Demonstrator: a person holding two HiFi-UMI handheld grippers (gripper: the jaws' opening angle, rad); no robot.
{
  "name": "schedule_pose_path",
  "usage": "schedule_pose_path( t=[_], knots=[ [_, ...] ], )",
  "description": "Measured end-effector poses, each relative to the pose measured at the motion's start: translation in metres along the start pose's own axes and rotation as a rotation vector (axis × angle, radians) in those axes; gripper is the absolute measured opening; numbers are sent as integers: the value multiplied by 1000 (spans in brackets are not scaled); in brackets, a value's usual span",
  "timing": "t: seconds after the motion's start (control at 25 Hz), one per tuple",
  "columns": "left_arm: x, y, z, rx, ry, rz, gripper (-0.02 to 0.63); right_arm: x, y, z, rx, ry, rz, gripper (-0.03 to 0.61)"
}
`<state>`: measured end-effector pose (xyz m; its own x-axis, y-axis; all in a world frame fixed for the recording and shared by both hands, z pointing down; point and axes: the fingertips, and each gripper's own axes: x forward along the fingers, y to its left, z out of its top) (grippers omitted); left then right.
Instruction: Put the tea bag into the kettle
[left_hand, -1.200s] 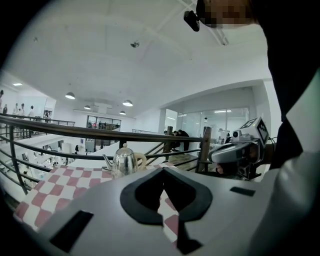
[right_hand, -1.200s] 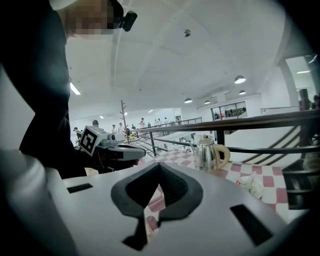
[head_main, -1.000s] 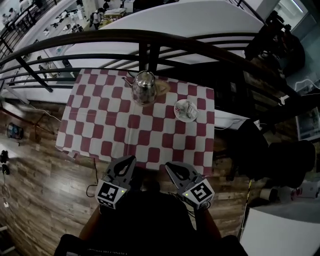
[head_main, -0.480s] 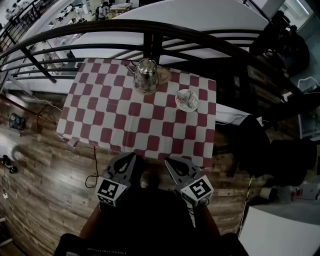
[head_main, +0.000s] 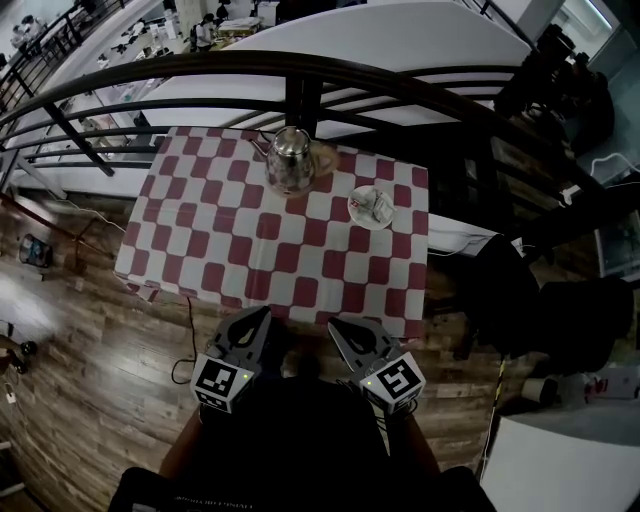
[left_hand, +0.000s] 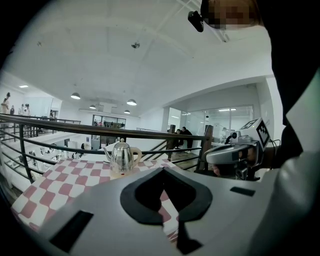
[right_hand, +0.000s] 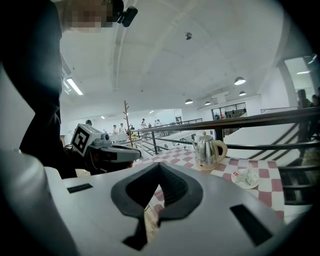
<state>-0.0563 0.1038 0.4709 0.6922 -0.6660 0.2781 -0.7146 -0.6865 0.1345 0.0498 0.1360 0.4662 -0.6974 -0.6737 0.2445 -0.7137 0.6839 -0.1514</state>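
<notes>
A steel kettle (head_main: 289, 160) with a cream handle stands at the far edge of the red-and-white checked table (head_main: 230, 240). It also shows in the left gripper view (left_hand: 121, 156) and the right gripper view (right_hand: 209, 148). The tea bag (head_main: 376, 206) lies on a small white saucer (head_main: 358, 217) to the right of the kettle, apart from it. Both show in the right gripper view, tea bag (right_hand: 247, 176). My left gripper (head_main: 260, 316) and right gripper (head_main: 338, 327) hang side by side short of the table's near edge, both shut and holding nothing.
A black railing (head_main: 300, 75) runs behind the table, close to the kettle. A dark chair (head_main: 520, 290) stands right of the table. A cable (head_main: 188, 340) trails over the wooden floor at the near left corner.
The head view has swayed a little, so the table sits slightly differently in the picture. Both grippers stay where they were, shut.
</notes>
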Motion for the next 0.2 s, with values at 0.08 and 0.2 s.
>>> schedule_pose_path(
  t=[0.08, 0.2],
  knots=[
    [0, -1, 0, 3, 0, -1, 6, 0, 0, 1, 0, -2, -1, 12],
    [1, -3, 1, 5, -1, -1, 6, -1, -1, 2, -1, -4, -2, 12]
  ],
)
